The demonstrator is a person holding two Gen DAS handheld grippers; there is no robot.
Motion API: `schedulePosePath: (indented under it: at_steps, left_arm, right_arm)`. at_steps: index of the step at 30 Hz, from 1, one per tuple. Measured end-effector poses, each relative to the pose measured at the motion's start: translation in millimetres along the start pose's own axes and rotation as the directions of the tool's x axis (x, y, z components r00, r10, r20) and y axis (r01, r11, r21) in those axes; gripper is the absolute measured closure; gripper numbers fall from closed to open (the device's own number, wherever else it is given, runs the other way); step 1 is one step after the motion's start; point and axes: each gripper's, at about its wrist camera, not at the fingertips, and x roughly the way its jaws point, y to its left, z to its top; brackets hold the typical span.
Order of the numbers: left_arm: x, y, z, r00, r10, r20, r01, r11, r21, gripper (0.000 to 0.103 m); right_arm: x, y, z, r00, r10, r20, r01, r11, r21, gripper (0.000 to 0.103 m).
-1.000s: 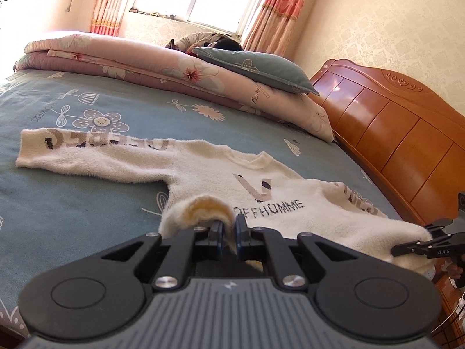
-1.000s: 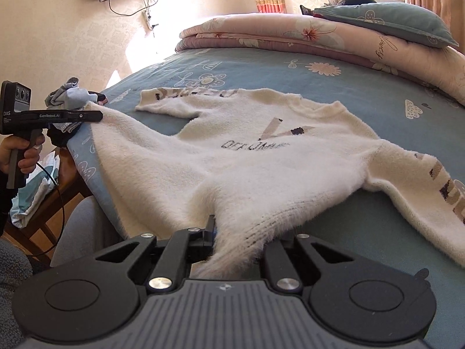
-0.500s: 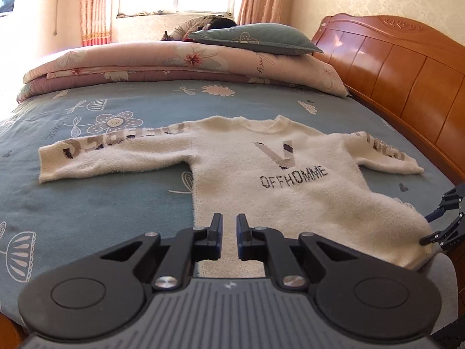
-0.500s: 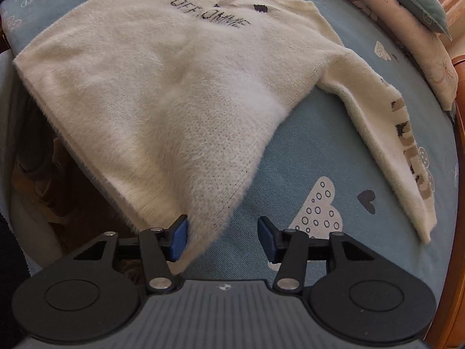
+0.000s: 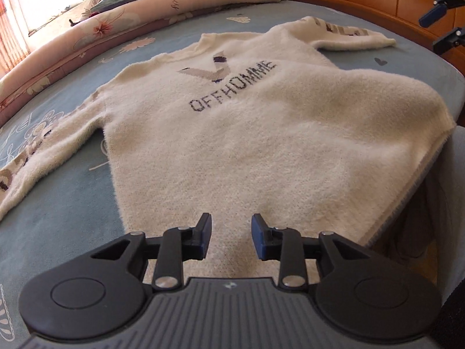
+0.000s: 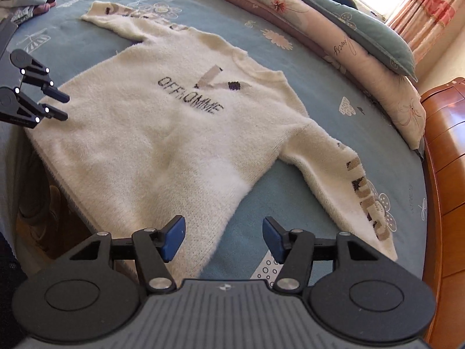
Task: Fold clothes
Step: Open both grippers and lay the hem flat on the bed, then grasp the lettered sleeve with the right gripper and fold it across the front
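A cream fuzzy sweater (image 5: 247, 133) lay flat, face up on the bed (image 5: 58, 218), sleeves spread sideways, "OFFHOMME" lettering showing, its hem hanging over the bed's near edge.

Bed (image 6: 305, 93), blue flower-print sheet. Cream sweater (image 6: 162, 133) lies flat, front up, just ahead of both pairs of fingers, hem at the near edge. Folded pink quilt (image 6: 363, 67) and grey-green pillow (image 6: 366, 29) well beyond.

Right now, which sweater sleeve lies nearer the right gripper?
The sleeve on the wooden-headboard side, running down beside the open right gripper. The other sleeve stretches away across the bed.
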Motion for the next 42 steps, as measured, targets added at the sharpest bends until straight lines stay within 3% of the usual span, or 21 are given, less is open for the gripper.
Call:
schedulePosePath:
  at_steps: [2,6,9,11,14,18,20,25,27,30,31,33,35,36,37,42]
  left_arm:
    - [4.6,27.7,11.4,1.0,0.029,0.008,-0.029,0.995,-0.096,0.061]
    - [21.1,79.3,32.6,0.998,0.067,0.002,-0.064,0.96,-0.273,0.056]
    - [36.9,106.7,44.0,0.999,0.05,0.004,-0.045,0.928,-0.371,0.054]
    - [52.2,117.7,49.3,1.0,0.018,0.003,-0.016,0.908,-0.419,0.045]
    - [79.4,126.7,53.0,1.0,0.01,-0.018,-0.017,0.885,-0.465,0.045]
    - [106.3,134.9,49.9,1.0,-0.009,-0.029,-0.006,0.861,-0.509,0.045]
    - [110.0,138.6,49.1,1.0,-0.029,0.007,0.028,0.847,-0.531,0.035]
    - [114.7,144.9,54.7,0.998,-0.055,0.033,0.064,0.832,-0.552,0.035]
    - [117.0,146.1,55.8,0.998,-0.057,0.037,0.068,0.83,-0.553,0.035]
    - [118.7,147.8,56.6,0.997,-0.059,0.047,0.075,0.824,-0.562,0.035]
    - [119.2,148.1,56.8,0.997,-0.062,0.05,0.079,0.823,-0.563,0.034]
    - [119.8,148.5,57.6,0.996,-0.065,0.054,0.084,0.82,-0.566,0.034]
    - [120.3,147.7,58.8,0.996,-0.07,0.052,0.087,0.826,-0.557,0.034]
    - [120.1,146.4,59.5,0.996,-0.071,0.049,0.086,0.832,-0.548,0.034]
    - [120.0,144.8,60.2,0.996,-0.073,0.046,0.086,0.84,-0.536,0.034]
    - [120.2,137.3,63.3,0.997,-0.067,0.026,0.071,0.876,-0.477,0.034]
  right_arm:
    - [-2.3,-13.6,9.4,0.998,0.023,0.055,-0.027,0.997,0.076,0.039]
    - [17.9,-49.1,21.6,0.989,0.077,0.13,-0.109,0.959,0.263,0.036]
    - [46.8,-76.1,22.7,0.978,0.134,0.158,-0.189,0.889,0.418,0.036]
    - [69.0,-90.2,18.7,0.973,0.159,0.169,-0.222,0.843,0.49,0.036]
    - [102.3,-111.2,12.6,0.963,0.194,0.188,-0.269,0.761,0.59,0.036]
    - [148.9,-138.3,2.1,0.948,0.234,0.216,-0.317,0.634,0.705,0.036]
    - [175.4,-150.7,-6.8,0.938,0.255,0.234,-0.341,0.559,0.756,0.036]
    - [237.0,-176.1,-32.2,0.894,0.301,0.332,-0.42,0.306,0.854,0.036]
    - [254.7,-180.2,-39.8,0.879,0.292,0.377,-0.444,0.215,0.87,0.034]
    - [269.0,-184.9,-46.2,0.859,0.232,0.457,-0.492,0.13,0.861,0.034]
    - [271.8,-186.6,-46.3,0.857,0.211,0.471,-0.501,0.119,0.857,0.034]
    - [273.6,-189.3,-41.8,0.87,0.167,0.465,-0.489,0.164,0.857,0.037]
    - [274.4,-191.5,-35.5,0.89,0.123,0.44,-0.457,0.232,0.859,0.057]
    - [275.3,-193.1,-31.8,0.905,0.103,0.412,-0.424,0.27,0.864,0.077]
    - [276.4,-196.1,-29.4,0.915,0.088,0.395,-0.402,0.292,0.868,0.085]
    - [276.8,-223.0,-15.1,0.923,0.029,0.383,-0.37,0.332,0.868,0.087]
